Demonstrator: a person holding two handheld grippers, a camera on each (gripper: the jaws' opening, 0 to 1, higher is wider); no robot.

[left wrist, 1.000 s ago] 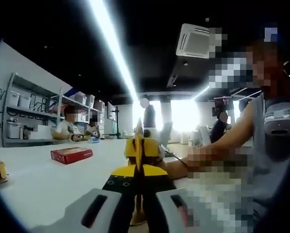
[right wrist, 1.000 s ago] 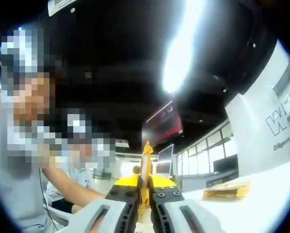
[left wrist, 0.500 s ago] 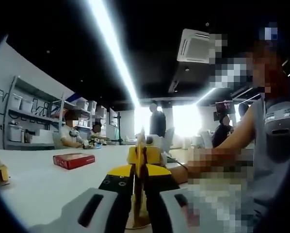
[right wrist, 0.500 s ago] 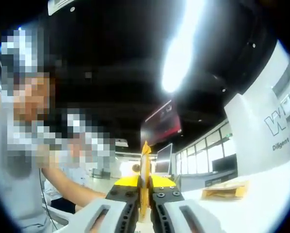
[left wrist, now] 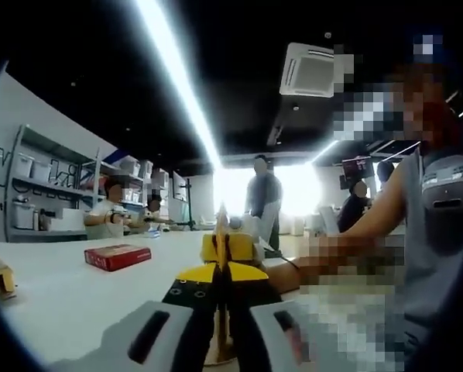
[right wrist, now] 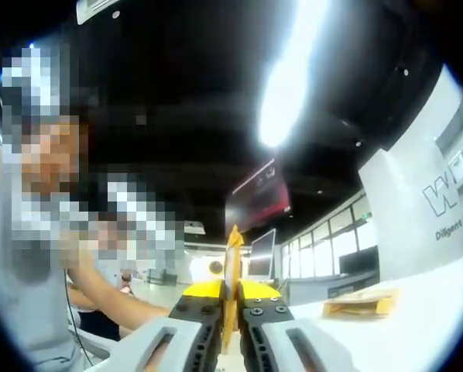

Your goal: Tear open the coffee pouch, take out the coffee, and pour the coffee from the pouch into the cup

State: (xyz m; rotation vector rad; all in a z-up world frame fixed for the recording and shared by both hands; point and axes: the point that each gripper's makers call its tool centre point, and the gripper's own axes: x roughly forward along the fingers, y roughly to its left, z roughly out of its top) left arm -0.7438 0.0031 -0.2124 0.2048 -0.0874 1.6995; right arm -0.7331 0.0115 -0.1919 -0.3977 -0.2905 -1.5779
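With both tools facing each other above the white table [left wrist: 69,294], the coffee pouch [right wrist: 231,279] is seen edge-on as a thin yellow-orange strip held upright between them. The left gripper [left wrist: 221,271] is clamped on one edge of the pouch, the right gripper [right wrist: 230,298] on the opposite edge, each with jaws closed against the film. No tear is discernible, so the opening step appears to be in hand; removal of the coffee and pouring remain. No cup can be identified. A red box [left wrist: 117,256] lies well apart on the table, and a flat tan packet [right wrist: 363,304] rests beyond the right gripper.
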